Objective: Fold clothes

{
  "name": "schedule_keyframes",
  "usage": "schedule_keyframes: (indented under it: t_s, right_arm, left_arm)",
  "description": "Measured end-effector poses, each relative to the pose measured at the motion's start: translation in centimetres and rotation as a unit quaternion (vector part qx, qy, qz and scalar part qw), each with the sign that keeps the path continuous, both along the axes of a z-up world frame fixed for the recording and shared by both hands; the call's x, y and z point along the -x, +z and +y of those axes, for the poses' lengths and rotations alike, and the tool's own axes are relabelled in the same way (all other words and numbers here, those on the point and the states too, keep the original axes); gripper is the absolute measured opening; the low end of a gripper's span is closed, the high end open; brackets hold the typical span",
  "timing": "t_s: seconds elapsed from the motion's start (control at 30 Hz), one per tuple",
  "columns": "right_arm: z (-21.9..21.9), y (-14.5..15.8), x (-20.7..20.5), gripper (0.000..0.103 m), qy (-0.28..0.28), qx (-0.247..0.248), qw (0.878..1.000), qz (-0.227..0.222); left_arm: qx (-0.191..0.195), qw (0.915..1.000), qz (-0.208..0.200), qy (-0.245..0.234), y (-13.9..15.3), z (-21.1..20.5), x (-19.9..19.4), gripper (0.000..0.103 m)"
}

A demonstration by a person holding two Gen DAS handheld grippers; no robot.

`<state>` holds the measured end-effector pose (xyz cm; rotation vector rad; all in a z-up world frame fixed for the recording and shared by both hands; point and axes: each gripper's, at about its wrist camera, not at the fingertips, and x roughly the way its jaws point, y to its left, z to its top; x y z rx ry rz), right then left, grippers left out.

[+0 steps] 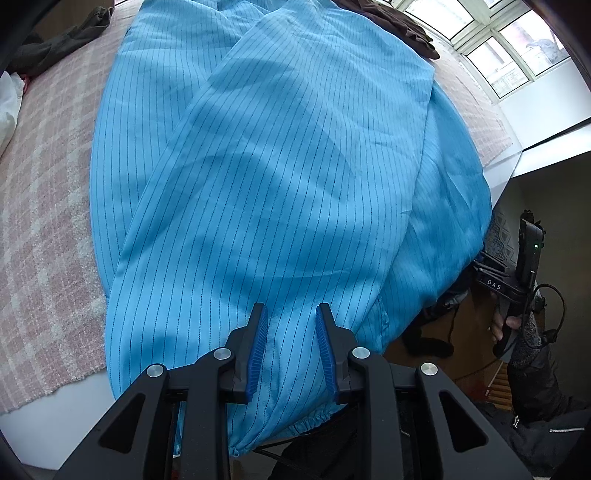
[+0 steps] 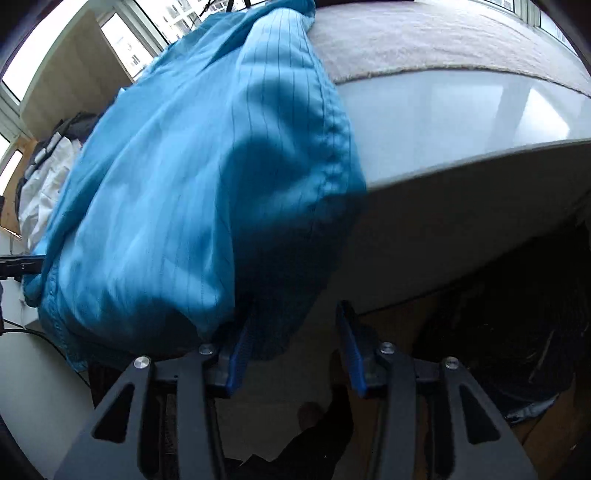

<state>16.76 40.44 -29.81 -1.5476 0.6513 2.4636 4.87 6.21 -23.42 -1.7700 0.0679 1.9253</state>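
Observation:
A light blue pinstriped garment (image 1: 280, 166) lies spread over a pink checked blanket (image 1: 44, 192) on a table, and its elastic hem (image 1: 314, 419) hangs over the near edge. My left gripper (image 1: 290, 308) points down at this near end. Its blue pads stand apart, with flat, unpinched cloth showing in the gap. In the right wrist view a corner of the garment (image 2: 192, 177) droops over the table edge. My right gripper (image 2: 297, 310) is open just below it; the left pad (image 2: 240, 354) touches the hanging cloth. A hand holds that gripper (image 1: 484, 260) beside the garment's right side.
Dark brown clothes (image 1: 391, 22) lie at the far end, a dark garment (image 1: 55, 40) and something white (image 1: 9, 103) at the far left. The bare grey tabletop (image 2: 443, 122) ends in a rounded edge. White clothes (image 2: 44, 184) are piled to the left; a dark bag (image 2: 509, 325) sits on the floor.

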Motion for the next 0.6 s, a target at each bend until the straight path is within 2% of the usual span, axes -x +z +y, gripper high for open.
schedule_keyframes:
  t_s: [0.2, 0.33, 0.4, 0.43, 0.5, 0.53, 0.57, 0.6]
  right_arm:
    - [1.4, 0.3, -1.4, 0.043, -0.021, 0.024, 0.999, 0.032]
    - [1.4, 0.1, -1.6, 0.043, -0.016, 0.04, 0.998, 0.038]
    - [1.3, 0.0, -1.8, 0.037, -0.012, 0.05, 0.998, 0.041]
    - [1.2, -0.1, -1.8, 0.031, -0.009, 0.056, 0.997, 0.043]
    - [0.9, 0.0, -2.0, 0.027, -0.002, 0.056, 0.997, 0.046]
    - [0.8, 0.0, -2.1, 0.022, 0.001, 0.057, 0.997, 0.048]
    - [0.6, 0.0, -2.3, 0.01, 0.004, 0.06, 0.997, 0.051]
    - [0.6, 0.1, -2.3, 0.004, 0.003, 0.061, 0.997, 0.053]
  left_arm:
    - [0.009, 1.0, -0.001, -0.004, -0.1, 0.7, 0.2, 0.026]
    - [0.013, 0.9999, -0.001, -0.006, -0.1, 0.9, 0.2, 0.026]
    - [0.012, 0.9999, -0.001, -0.006, -0.1, 0.8, 0.2, 0.026]
    - [0.012, 0.9999, -0.001, -0.006, -0.1, 0.8, 0.2, 0.026]
    - [0.012, 0.9999, -0.002, -0.007, -0.1, 0.7, 0.2, 0.026]
    - [0.011, 0.9999, -0.002, -0.007, -0.1, 0.7, 0.3, 0.026]
    - [0.011, 0.9999, -0.002, -0.007, -0.1, 0.7, 0.3, 0.026]
    - [0.011, 0.9999, -0.003, -0.007, -0.1, 0.7, 0.3, 0.026]
